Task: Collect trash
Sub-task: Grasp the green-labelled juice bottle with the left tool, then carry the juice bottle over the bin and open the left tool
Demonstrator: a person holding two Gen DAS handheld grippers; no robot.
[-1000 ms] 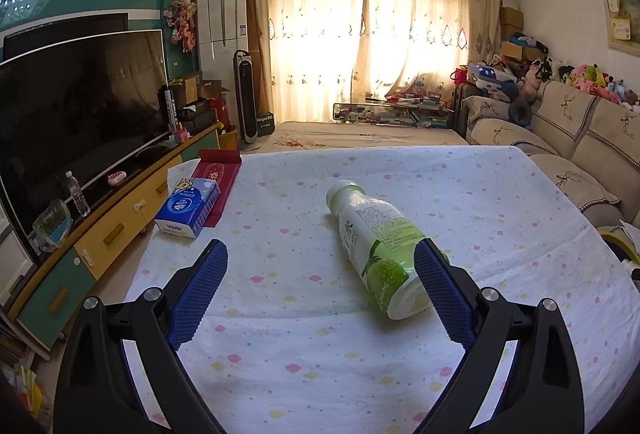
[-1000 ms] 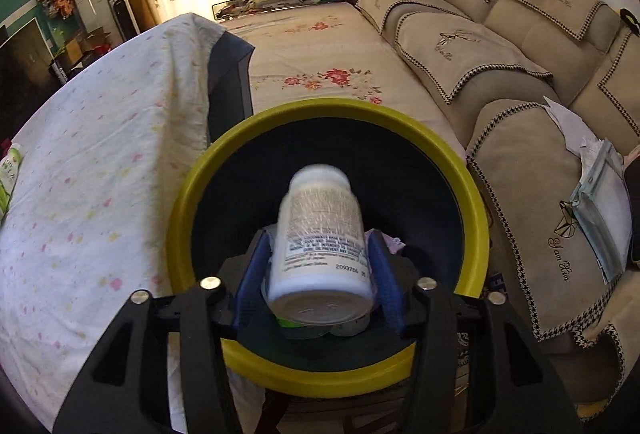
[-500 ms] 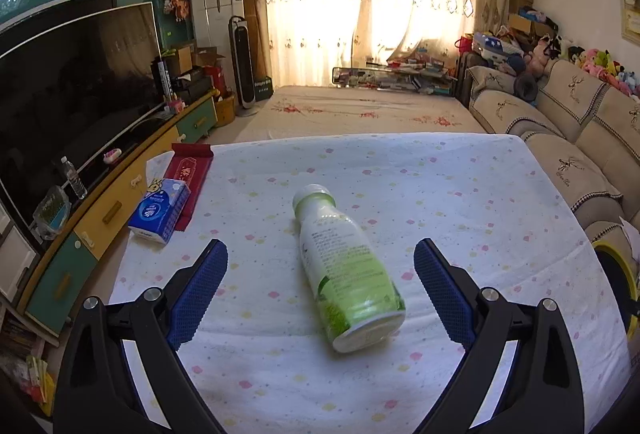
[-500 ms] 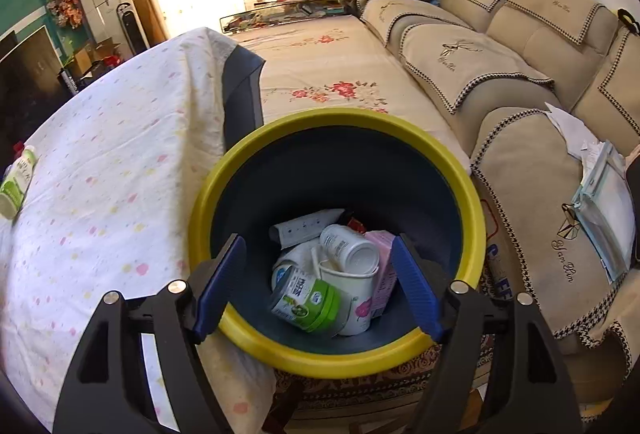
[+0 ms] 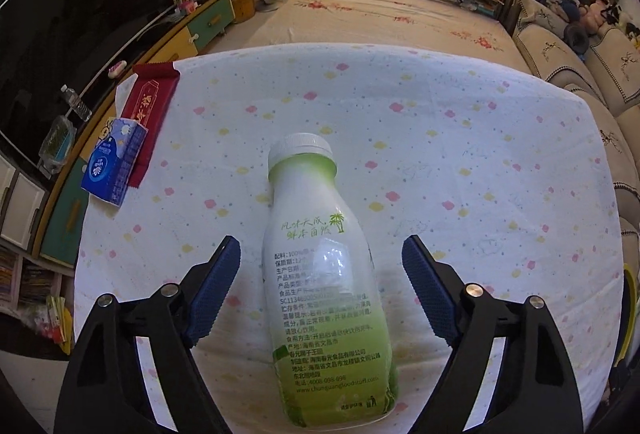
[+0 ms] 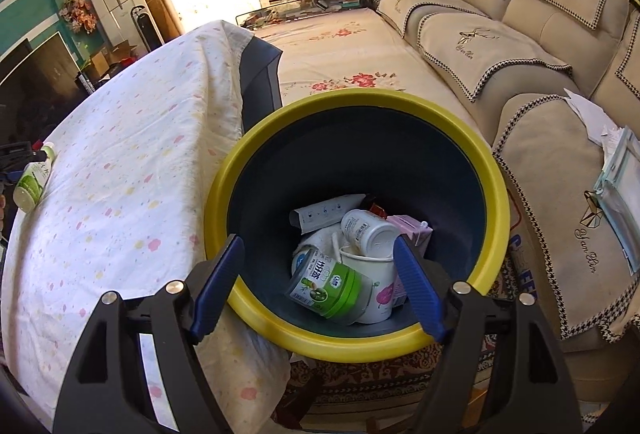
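Looking down along the left gripper (image 5: 321, 266) at a green-and-white bottle (image 5: 320, 274) lying on its side on the dotted tablecloth (image 5: 460, 162), white cap pointing away toward the far edge. Jaws closing in around it, blue pads (image 5: 218, 288) flanking the bottle's body on both sides, a clear gap showing on each side, nothing pressing yet. Bottle resting flat on the cloth, label text facing up. Over to the left, near the table's edge, sitting well apart from the bottle: a blue tissue pack (image 5: 114, 164) touching a red packet (image 5: 150, 106).

Switching to the right gripper (image 6: 319, 284), hanging over the yellow-rimmed bin (image 6: 494, 186) just beside the covered table. Jaws spread wide and opening a touch, nothing caught between the blue pads (image 6: 416, 288). Down in the dark bin, piling up at the bottom: a white pill bottle (image 6: 370, 232) lying tilted against a paper cup (image 6: 370, 274), a green-labelled can (image 6: 326, 284) on its side in front, a pink carton (image 6: 410, 228) at the right, a white paper scrap (image 6: 326, 212) behind. Showing far off at the left edge of this view, the same green-and-white bottle (image 6: 34, 180) on the cloth.
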